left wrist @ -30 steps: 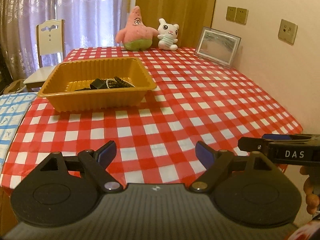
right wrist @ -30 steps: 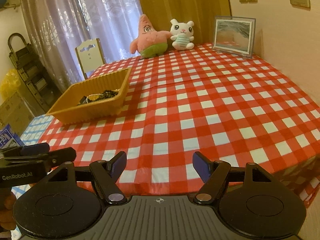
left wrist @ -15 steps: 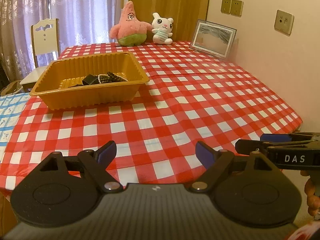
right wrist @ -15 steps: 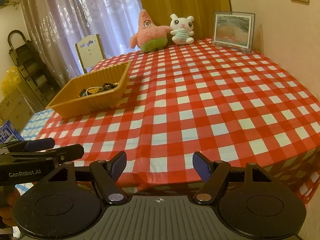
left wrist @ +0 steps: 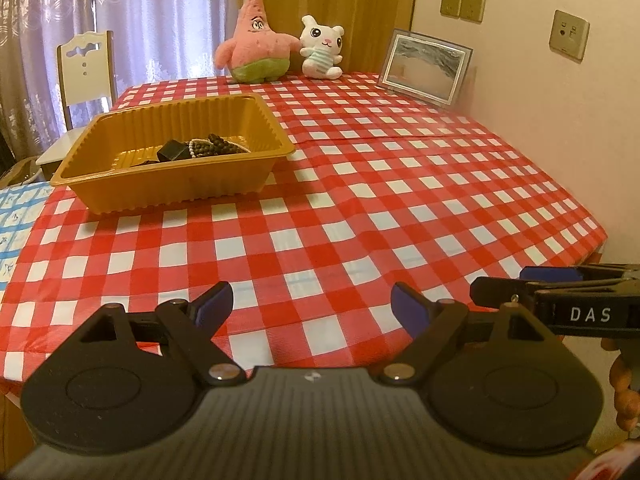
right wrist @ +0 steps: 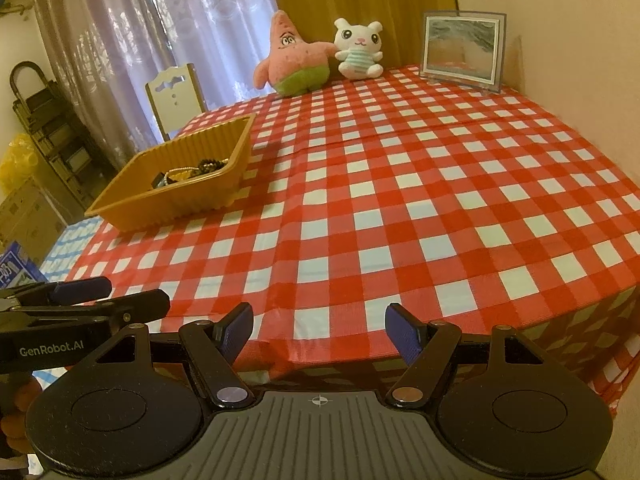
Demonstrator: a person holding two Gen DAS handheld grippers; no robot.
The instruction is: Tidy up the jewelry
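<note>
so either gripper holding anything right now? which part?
Nothing held. Left gripper and right gripper are both open and empty; the jewelry lies in the tray.

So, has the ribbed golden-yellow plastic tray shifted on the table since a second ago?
No. The tray keeps its place against the red-checked tablecloth and pink star plush.

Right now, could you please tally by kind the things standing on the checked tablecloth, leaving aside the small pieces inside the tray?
Plush toys: 2, the pink star plush and the white bunny plush
Trays: 1, the golden tray with jewelry in it
Picture frames: 1, the framed picture by the wall
Total: 4
</note>
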